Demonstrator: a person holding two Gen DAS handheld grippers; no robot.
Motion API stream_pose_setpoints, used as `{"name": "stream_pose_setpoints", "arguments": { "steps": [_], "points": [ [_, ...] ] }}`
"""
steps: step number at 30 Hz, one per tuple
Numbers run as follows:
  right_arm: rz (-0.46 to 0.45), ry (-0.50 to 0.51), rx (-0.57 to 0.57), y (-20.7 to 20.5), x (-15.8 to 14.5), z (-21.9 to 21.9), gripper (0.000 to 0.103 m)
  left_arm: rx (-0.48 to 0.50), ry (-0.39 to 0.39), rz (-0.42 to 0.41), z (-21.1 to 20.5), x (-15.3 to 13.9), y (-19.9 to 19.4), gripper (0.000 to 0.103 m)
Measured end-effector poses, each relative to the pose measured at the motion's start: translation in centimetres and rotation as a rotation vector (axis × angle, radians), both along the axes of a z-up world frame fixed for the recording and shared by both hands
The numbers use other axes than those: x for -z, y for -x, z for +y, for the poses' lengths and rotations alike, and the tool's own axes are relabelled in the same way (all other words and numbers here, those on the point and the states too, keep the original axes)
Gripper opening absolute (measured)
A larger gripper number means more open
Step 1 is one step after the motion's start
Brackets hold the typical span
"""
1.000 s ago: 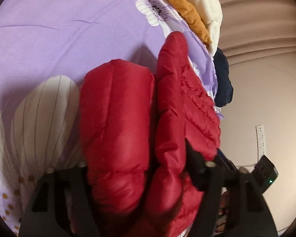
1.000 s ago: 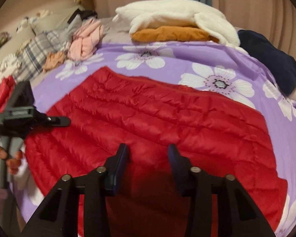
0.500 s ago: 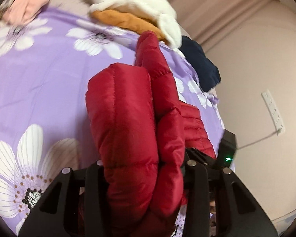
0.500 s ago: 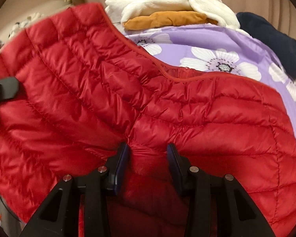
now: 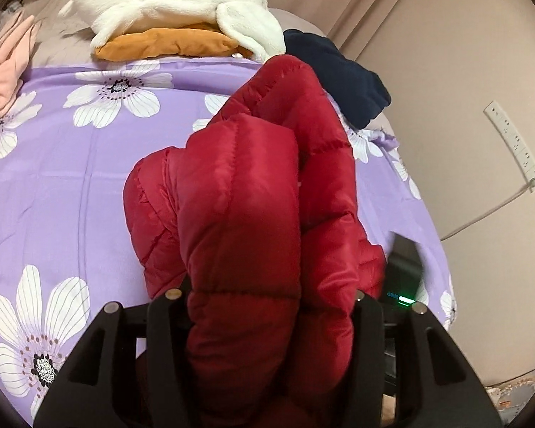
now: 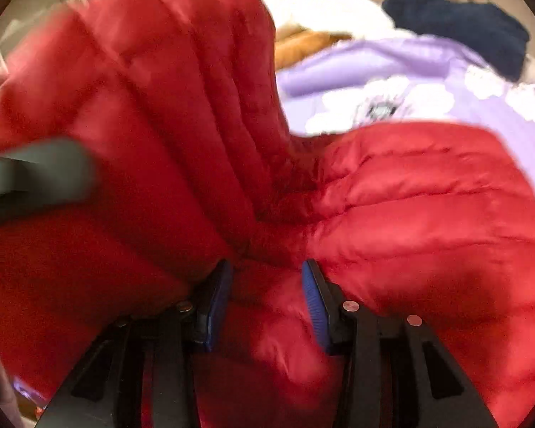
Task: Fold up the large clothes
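Both hand-held grippers, left (image 5: 264, 306) and right (image 6: 265, 299), clamp bunched red puffer jacket (image 5: 253, 214) between their fingers.

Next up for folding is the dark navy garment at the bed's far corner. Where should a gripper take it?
Grip the navy garment at its bunched lower edge overhanging the purple sheet, approaching from the bed side: that thick fold sticks out free, while its far side meets the curtain.

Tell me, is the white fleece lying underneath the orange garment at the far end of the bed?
No, the white fleece lies on top of the orange garment.
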State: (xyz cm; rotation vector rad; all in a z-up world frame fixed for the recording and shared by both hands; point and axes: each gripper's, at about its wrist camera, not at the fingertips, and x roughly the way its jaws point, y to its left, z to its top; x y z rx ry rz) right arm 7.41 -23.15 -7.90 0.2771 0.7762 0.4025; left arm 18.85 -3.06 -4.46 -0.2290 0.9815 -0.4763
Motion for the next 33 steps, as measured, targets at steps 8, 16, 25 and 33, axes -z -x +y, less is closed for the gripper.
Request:
{"name": "stream_pose_setpoints", "arguments": {
  "steps": [8, 16, 25, 33],
  "points": [
    [-0.044, 0.130, 0.166, 6.7, -1.9, -7.8, 0.043, 0.034, -0.082, -0.031, -3.5, -0.1, 1.1, 0.048],
    [0.056, -0.082, 0.198, 6.4, 2.6, -10.6, 0.043, 0.121, -0.205, -0.070, -10.1, 1.4, 3.1, 0.050],
    [0.022, -0.236, 0.206, 8.5, 1.8, -15.2, 0.043, 0.227, -0.089, 0.023, -12.9, 3.5, 2.3, 0.090],
    [-0.148, -0.407, 0.245, 9.4, -3.3, -20.7, 0.043, 0.310, 0.309, 0.160, -10.1, 4.3, 1.8, 0.101]
  ]
}}
